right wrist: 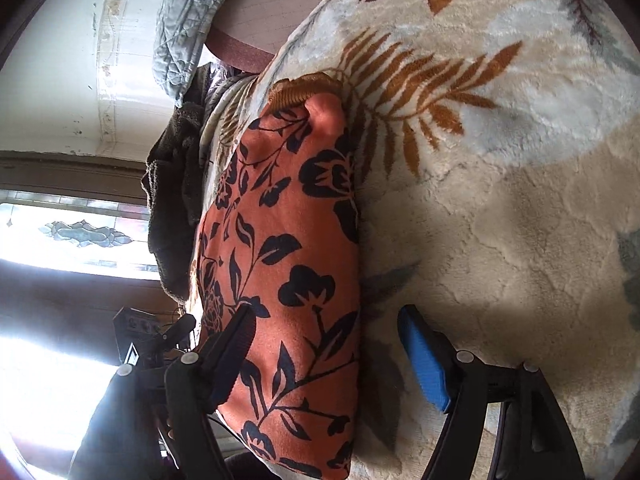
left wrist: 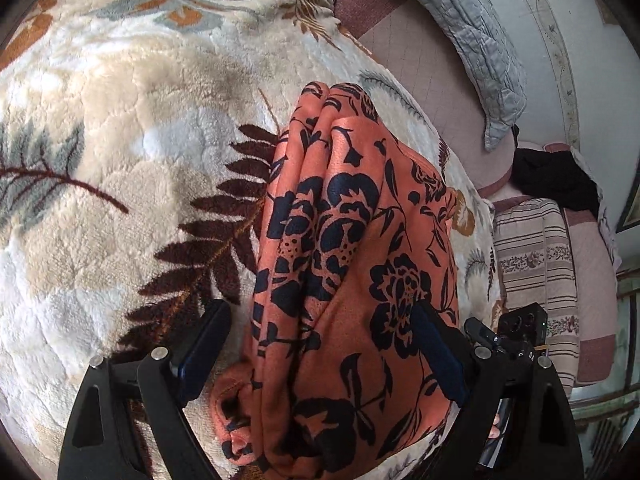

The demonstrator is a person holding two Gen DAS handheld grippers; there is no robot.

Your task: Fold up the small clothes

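Note:
An orange garment with a black flower print (left wrist: 344,264) lies bunched in long folds on a plush leaf-patterned blanket (left wrist: 120,128). My left gripper (left wrist: 320,344) is open, its two fingers standing on either side of the garment's near end. In the right wrist view the same garment (right wrist: 288,264) lies lengthwise along the blanket's edge. My right gripper (right wrist: 328,344) is open, with the left finger (right wrist: 232,352) on the cloth and the blue-padded right finger (right wrist: 424,360) over the blanket (right wrist: 500,200).
A grey quilted pillow (left wrist: 480,52) and pink mattress (left wrist: 420,80) lie beyond the blanket. Striped folded bedding (left wrist: 536,264) and a dark cloth (left wrist: 556,180) sit at the right. A dark towel (right wrist: 176,208), window (right wrist: 76,236) and the other gripper (right wrist: 152,340) show left.

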